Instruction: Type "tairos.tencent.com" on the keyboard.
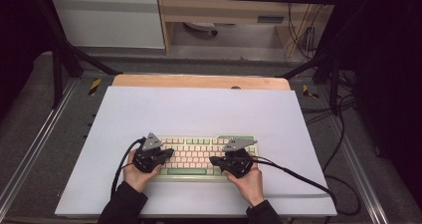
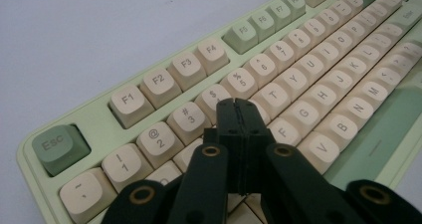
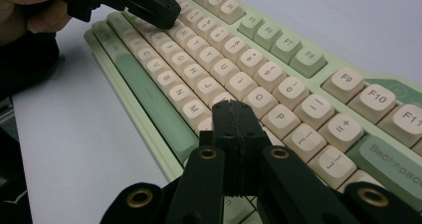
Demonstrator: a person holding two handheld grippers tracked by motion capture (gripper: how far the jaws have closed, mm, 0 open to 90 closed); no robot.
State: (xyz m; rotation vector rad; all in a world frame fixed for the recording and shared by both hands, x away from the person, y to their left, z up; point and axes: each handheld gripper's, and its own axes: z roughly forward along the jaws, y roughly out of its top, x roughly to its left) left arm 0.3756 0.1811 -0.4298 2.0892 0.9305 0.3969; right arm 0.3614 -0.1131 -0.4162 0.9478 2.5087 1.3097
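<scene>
Keyboard, pale green with cream keys and a few green ones, lies flat on the white tabletop, near the person's edge and roughly centred across it, its long side running left to right. Both grippers hang over it. In the high view the left gripper sits above the keyboard's left end, pointing inward to the right, and the right gripper sits above the right end, pointing inward to the left; the two tips are well apart with the middle keys between them. Seen in the left gripper view, that gripper's jaws are pressed together with nothing between them, their tip low over the keys around R and T, just below the number row. Likewise in the right gripper view the jaws are together and empty, the tip low over the keys near O and P, while the left gripper shows farther off above the letter keys.
</scene>
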